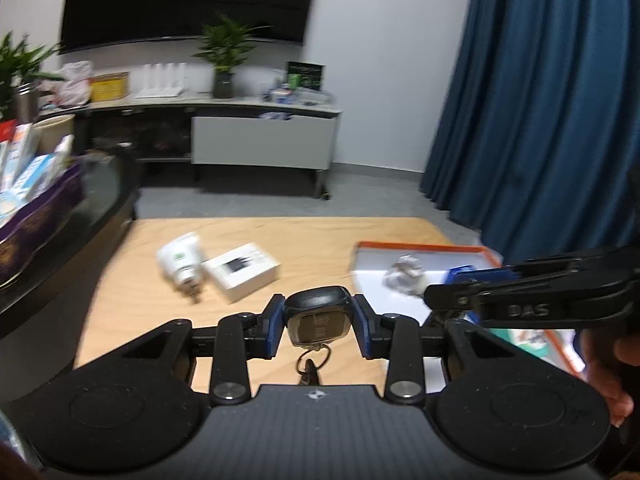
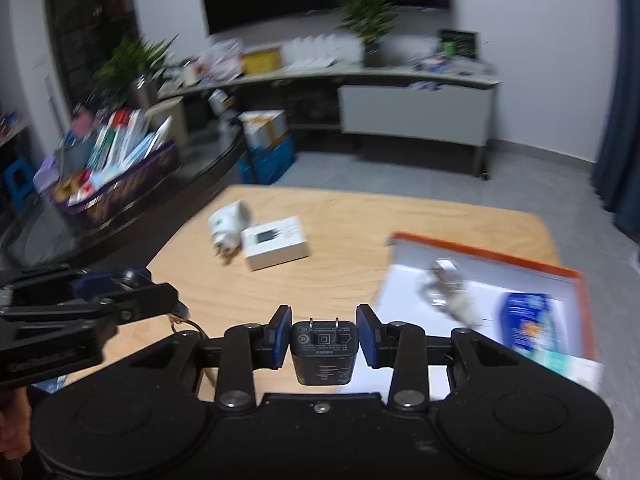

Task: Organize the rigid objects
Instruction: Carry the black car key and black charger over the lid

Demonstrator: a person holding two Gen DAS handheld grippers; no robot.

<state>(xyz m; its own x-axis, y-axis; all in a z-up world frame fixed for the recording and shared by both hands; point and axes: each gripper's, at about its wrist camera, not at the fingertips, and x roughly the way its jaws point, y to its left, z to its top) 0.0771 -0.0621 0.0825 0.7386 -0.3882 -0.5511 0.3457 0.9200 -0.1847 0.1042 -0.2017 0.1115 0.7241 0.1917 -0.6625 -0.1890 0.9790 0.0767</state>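
Note:
My left gripper [image 1: 318, 326] is shut on a black car key fob [image 1: 317, 317], its key ring dangling below, held above the wooden table [image 1: 304, 240]. My right gripper [image 2: 324, 338] is shut on a black plug adapter [image 2: 323, 350] with two prongs pointing up. Each gripper shows in the other's view: the right gripper [image 1: 460, 286] at the right, the left gripper [image 2: 132, 280] at the left. On the table lie a white tube [image 1: 180, 260] and a small white box [image 1: 240, 270]. A white tray with an orange rim [image 1: 424, 246] sits at the right and holds a crumpled clear wrapper [image 1: 404, 274] and a blue packet [image 2: 528, 322].
A dark glass table [image 2: 132, 216] at the left carries a purple box [image 2: 120, 192] full of packets. Behind are a low cabinet [image 1: 260, 144] with plants, a dark screen and a blue curtain [image 1: 540, 100]. A person's hand [image 1: 608, 376] shows at the right edge.

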